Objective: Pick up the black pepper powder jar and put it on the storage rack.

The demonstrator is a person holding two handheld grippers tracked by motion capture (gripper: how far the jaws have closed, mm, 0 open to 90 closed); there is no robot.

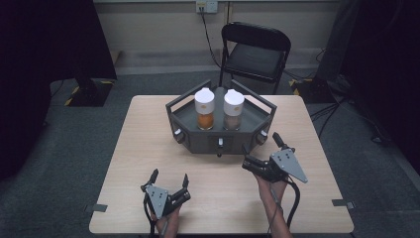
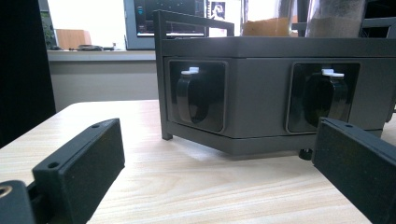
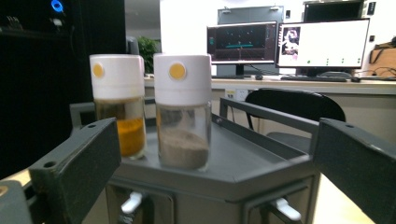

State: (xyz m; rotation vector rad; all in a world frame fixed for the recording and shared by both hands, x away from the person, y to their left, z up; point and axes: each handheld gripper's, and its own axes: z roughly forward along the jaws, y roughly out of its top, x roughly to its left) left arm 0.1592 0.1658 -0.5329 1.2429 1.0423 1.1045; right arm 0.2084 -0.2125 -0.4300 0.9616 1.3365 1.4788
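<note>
your left gripper [image 1: 169, 179] sits low near the table's [image 1: 148, 129] front edge and your right gripper [image 1: 261, 151] hovers just beside the grey tray's [image 1: 195, 141] front right corner, both spread wide and empty, with the two white-capped jars [image 1: 219, 109] standing upright on the tray.
</note>
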